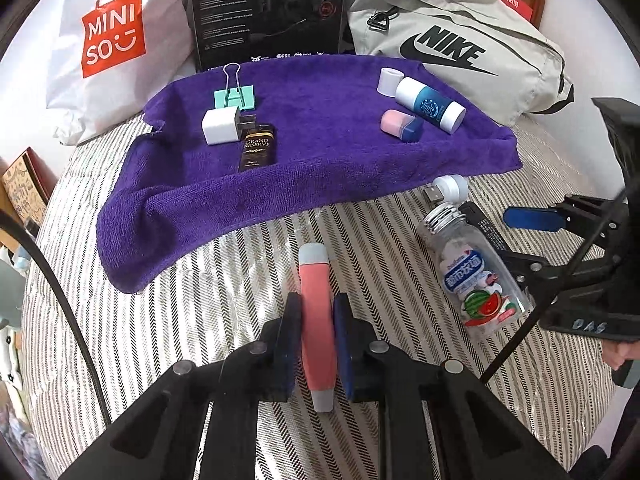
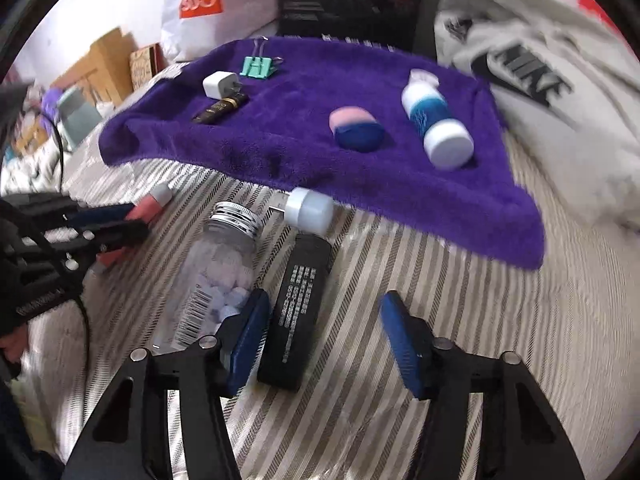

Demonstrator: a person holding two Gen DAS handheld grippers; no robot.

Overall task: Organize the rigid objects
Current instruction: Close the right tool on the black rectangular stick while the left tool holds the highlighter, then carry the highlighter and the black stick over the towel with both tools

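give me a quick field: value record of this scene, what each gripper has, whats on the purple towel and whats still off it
surface: striped bedcover
left gripper: shut on the pink tube
right gripper: open, beside the black tube, nothing held
purple towel, left group: binder clip, white charger, dark Grand Reserve box
purple towel, right group: white cap, blue and white bottle, pink and blue case
off the towel: clear candy bottle, white USB plug, black tube, pink tube
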